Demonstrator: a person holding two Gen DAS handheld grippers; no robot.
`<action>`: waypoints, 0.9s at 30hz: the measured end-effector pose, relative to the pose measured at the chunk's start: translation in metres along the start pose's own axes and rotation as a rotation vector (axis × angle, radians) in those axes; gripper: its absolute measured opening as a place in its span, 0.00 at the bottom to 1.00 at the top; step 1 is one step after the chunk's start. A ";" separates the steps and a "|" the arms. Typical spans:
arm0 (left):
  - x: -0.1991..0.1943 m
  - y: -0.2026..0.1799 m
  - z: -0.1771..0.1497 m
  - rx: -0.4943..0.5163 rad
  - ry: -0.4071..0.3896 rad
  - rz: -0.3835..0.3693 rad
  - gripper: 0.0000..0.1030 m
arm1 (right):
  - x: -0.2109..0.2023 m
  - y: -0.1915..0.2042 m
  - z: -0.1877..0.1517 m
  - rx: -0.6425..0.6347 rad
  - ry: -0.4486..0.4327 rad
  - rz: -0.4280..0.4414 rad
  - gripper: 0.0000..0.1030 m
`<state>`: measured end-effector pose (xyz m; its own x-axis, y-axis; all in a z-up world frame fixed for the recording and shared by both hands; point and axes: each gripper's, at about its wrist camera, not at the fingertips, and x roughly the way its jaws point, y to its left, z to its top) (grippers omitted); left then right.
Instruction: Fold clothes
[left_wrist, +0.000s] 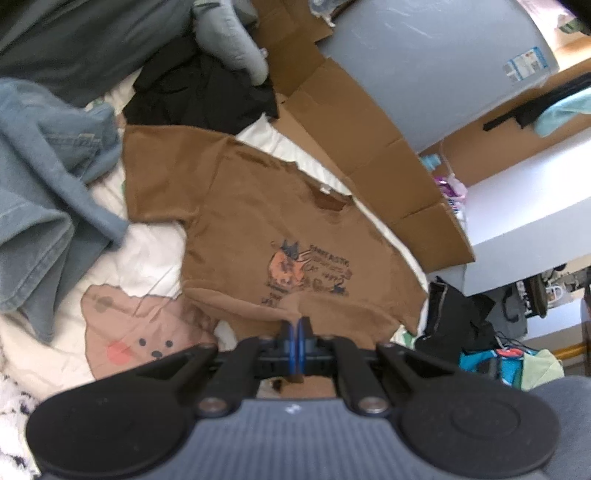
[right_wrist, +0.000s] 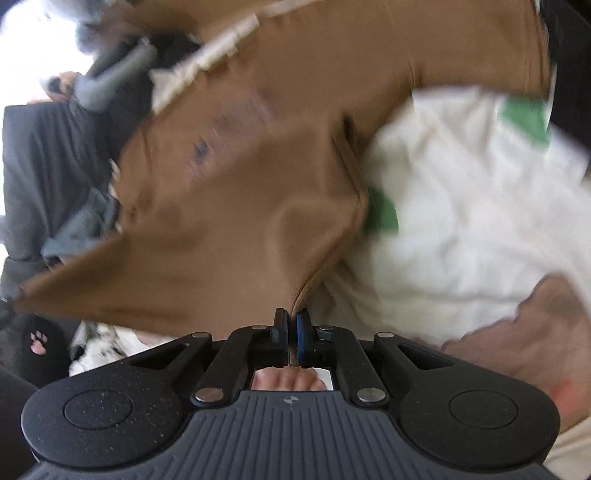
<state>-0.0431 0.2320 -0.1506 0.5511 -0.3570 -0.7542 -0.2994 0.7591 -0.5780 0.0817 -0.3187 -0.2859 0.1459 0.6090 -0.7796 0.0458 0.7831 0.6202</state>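
Bed (left_wrist: 147, 258); brown T-shirt (left_wrist: 258, 206) in both grippers

The brown T-shirt (left_wrist: 280, 221) carries a printed cat graphic (left_wrist: 291, 267) with dark lettering beside it — too blurred to read beyond something like "CAT". A blue-and-white label (left_wrist: 526, 63) sits on the grey curved surface (left_wrist: 424, 74) — its print is too small to make out.
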 end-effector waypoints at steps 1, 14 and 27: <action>-0.003 -0.004 0.002 0.006 -0.006 -0.010 0.02 | -0.014 0.006 0.004 -0.003 -0.021 0.007 0.02; -0.042 -0.050 0.021 0.053 -0.088 -0.130 0.02 | -0.174 0.072 0.052 -0.100 -0.196 -0.013 0.01; -0.087 -0.090 0.048 0.087 -0.170 -0.183 0.02 | -0.271 0.108 0.068 -0.089 -0.330 -0.001 0.01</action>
<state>-0.0272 0.2209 -0.0184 0.7152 -0.4012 -0.5723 -0.1187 0.7371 -0.6652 0.1139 -0.4080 -0.0020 0.4586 0.5457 -0.7014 -0.0377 0.8005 0.5982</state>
